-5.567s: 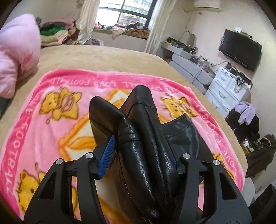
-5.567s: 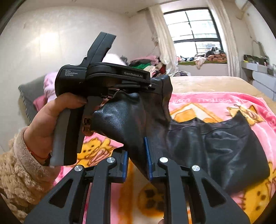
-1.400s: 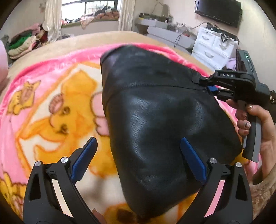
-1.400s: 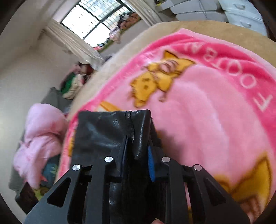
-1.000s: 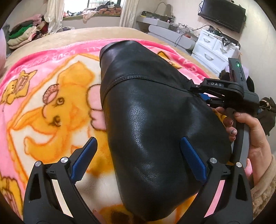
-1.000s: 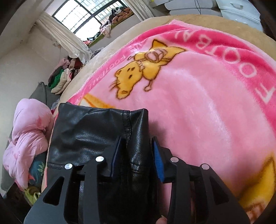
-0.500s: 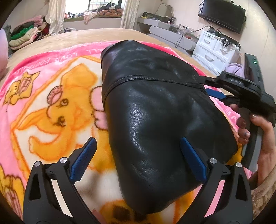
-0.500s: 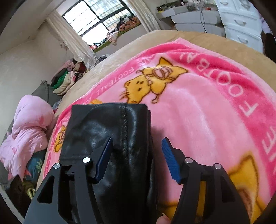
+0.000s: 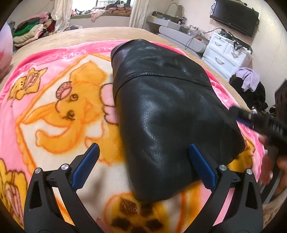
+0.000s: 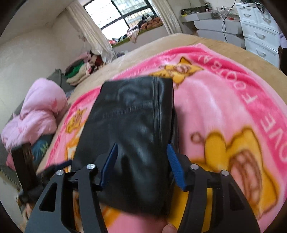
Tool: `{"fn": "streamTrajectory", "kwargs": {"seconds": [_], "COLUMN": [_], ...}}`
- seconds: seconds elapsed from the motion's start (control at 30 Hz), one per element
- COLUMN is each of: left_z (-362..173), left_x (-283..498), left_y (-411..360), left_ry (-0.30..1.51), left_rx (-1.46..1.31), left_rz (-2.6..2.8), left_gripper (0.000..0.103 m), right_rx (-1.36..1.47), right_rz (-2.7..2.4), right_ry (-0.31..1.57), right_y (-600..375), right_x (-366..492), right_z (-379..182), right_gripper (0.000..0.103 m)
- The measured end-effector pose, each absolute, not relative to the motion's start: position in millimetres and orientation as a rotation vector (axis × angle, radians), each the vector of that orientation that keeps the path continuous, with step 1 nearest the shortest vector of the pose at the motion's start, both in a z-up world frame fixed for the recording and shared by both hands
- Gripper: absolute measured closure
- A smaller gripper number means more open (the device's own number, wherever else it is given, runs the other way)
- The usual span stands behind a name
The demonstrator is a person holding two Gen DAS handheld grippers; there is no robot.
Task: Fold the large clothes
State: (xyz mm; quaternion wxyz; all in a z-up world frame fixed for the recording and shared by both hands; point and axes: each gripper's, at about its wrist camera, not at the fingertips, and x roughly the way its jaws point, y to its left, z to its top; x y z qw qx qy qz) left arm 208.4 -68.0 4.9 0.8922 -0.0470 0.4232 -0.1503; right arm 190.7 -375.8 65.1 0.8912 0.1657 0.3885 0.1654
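Note:
A black leather garment [image 9: 166, 111] lies folded into a compact block on the pink cartoon blanket [image 9: 53, 100]. It also shows in the right wrist view [image 10: 132, 129]. My left gripper [image 9: 143, 166] is open, its blue pads spread wide just above the garment's near end, holding nothing. My right gripper [image 10: 141, 164] is open too, its pads on either side of the garment's near edge without pinching it. The right gripper appears blurred at the right edge of the left wrist view [image 9: 265, 123].
The blanket lies on a tan bed [image 9: 100, 34]. A pink duvet [image 10: 35, 111] and stacked clothes [image 10: 79, 71] sit at the bed's head end. White drawers [image 9: 226, 53] and a wall TV [image 9: 235, 16] stand beyond the bed. A clothes pile [image 9: 251, 86] lies beside the bed.
The right gripper has let go of the garment's edge, opened and drawn back. The left gripper, earlier shut on the bunched garment, stays open above the folded block.

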Motion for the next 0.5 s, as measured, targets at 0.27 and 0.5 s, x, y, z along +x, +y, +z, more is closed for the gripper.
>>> {"fn": "streamTrajectory", "kwargs": {"seconds": [0.27,0.5], "left_z": [6.1,12.0], "left_x": [197.9,182.5], "left_y": [-65.7,-64.7], "left_ry": [0.879,0.867], "left_rx": [-0.093,-0.100], "left_rz": [-0.294,-0.296], "left_gripper": [0.010,0.010], "right_rx": [0.239,0.252], "right_rz": [0.259,0.256], "right_ry": [0.865,0.769], "right_y": [-361.4,-371.6], "right_x": [176.8,147.0], "right_z": [36.6,44.3], "right_gripper": [0.060,0.023]}}
